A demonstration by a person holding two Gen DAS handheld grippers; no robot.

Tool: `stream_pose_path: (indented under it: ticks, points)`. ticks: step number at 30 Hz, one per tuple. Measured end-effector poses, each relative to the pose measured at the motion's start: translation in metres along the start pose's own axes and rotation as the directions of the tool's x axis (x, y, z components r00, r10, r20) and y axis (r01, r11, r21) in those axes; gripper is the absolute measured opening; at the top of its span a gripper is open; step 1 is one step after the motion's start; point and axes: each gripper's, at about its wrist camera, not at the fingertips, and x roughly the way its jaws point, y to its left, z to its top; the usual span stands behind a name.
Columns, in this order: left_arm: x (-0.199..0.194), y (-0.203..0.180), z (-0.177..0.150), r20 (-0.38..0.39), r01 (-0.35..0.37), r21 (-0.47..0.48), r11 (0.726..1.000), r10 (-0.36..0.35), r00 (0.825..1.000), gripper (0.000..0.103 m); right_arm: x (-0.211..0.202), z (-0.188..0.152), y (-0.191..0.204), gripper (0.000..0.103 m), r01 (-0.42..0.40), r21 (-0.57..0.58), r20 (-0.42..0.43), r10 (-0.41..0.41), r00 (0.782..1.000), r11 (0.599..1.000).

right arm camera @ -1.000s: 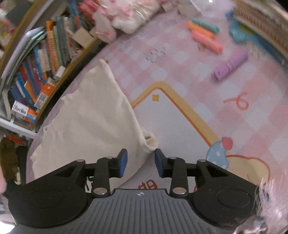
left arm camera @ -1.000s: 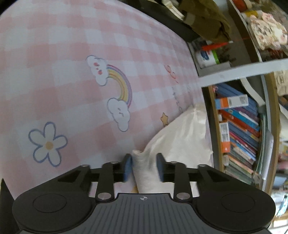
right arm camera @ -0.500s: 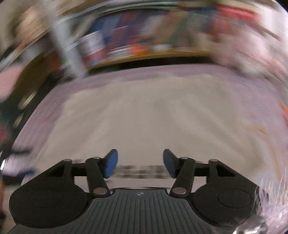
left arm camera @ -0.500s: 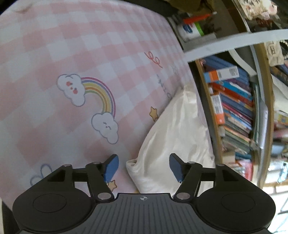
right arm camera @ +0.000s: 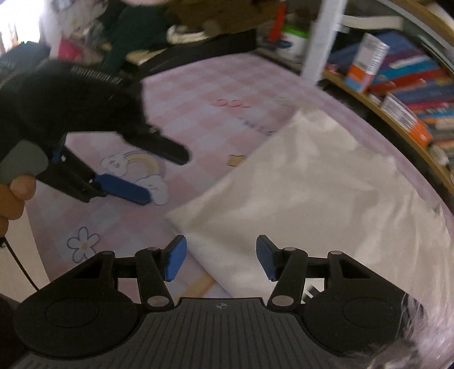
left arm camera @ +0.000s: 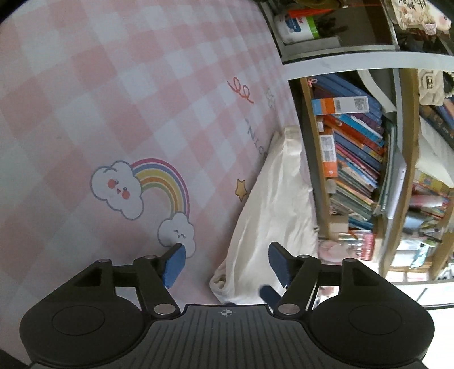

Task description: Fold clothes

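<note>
A cream-white folded cloth (left arm camera: 269, 215) lies on the pink checked mat (left arm camera: 119, 93), along the edge by the bookshelf. My left gripper (left arm camera: 227, 262) is open and empty, hovering over the cloth's near corner. In the right wrist view the cloth (right arm camera: 320, 193) lies flat and fills the right half. My right gripper (right arm camera: 220, 257) is open and empty just above its near corner. The left gripper also shows in the right wrist view (right arm camera: 153, 176), held in a hand, to the left of the cloth above the rainbow print.
A bookshelf (left arm camera: 357, 159) packed with books stands close along the mat's edge by the cloth. Bottles and clutter (left arm camera: 298, 25) sit beyond the mat's far end. Dark clothing and bags (right arm camera: 176, 25) lie past the mat in the right wrist view.
Both grippers let go of the cloth's corners and opened. The cloth now lies flat on the mat. The right gripper swung round to face the cloth and the left gripper.
</note>
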Motion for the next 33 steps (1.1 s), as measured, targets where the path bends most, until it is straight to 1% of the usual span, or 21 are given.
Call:
stream_pose_path:
  ticks: [5, 10, 24, 33]
  points:
    - [0.002, 0.006, 0.003, -0.022, 0.033, -0.017, 0.999, -0.033, 0.999, 0.070, 0.013, 0.010, 0.018, 0.051, 0.024, -0.054, -0.039, -0.026, 0.999, 0.998]
    - [0.003, 0.012, 0.005, -0.033, 0.058, -0.044, 0.997, -0.060, 0.998, 0.070, 0.019, 0.016, 0.025, 0.051, 0.039, -0.060, -0.060, -0.043, 0.997, 0.997]
    - [0.003, 0.016, 0.011, -0.061, 0.070, -0.033, 0.997, -0.072, 0.996, 0.070, 0.030, 0.024, 0.027, 0.051, 0.050, -0.045, -0.086, -0.054, 0.995, 0.998]
    - [0.003, 0.015, 0.014, -0.082, 0.070, -0.012, 0.997, -0.071, 0.994, 0.070, 0.031, 0.029, 0.026, 0.041, 0.058, -0.025, -0.104, -0.060, 0.993, 0.998]
